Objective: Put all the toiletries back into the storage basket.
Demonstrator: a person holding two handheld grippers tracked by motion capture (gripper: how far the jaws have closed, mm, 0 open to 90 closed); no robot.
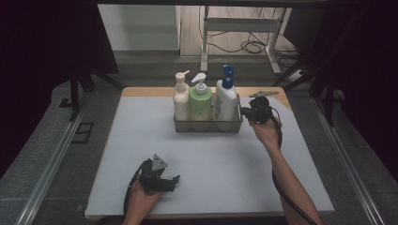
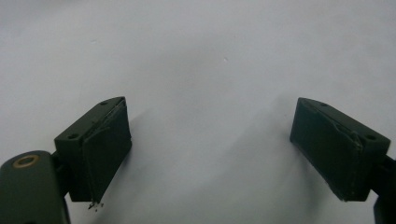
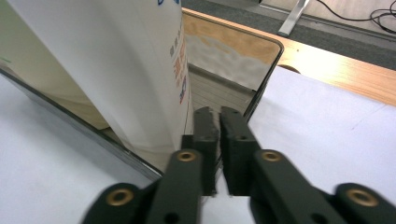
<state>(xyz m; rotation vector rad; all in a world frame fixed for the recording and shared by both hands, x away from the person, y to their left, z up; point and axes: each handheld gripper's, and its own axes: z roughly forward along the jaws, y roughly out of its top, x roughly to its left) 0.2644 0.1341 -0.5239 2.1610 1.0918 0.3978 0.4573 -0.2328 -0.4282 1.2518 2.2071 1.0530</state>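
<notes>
My right tongs (image 1: 245, 112) were clamped on the thin right end wall of the basket (image 1: 207, 125), with the two black pads pressed together over its rim. In the right gripper view that wall (image 3: 233, 60) looked like clear, slightly wavy plastic with a dark edge and a rounded upper corner, and the tongs (image 3: 218, 140) met it just beside the white bottle (image 3: 116, 70). The basket stood toward the far side of the counter (image 1: 211, 168), on its pale sheet, near the wooden strip along the back edge. It was low and rectangular, and it held three pump bottles upright in a row: a cream one (image 1: 180, 101) at the left, a light green one (image 1: 200, 101) in the middle, and the white one (image 1: 226, 98) with a blue pump at the right, next to my grip. My left tongs (image 1: 176, 180) rested on the near part of the counter, well apart from the basket, jaws spread wide with nothing between them (image 2: 210, 154).
</notes>
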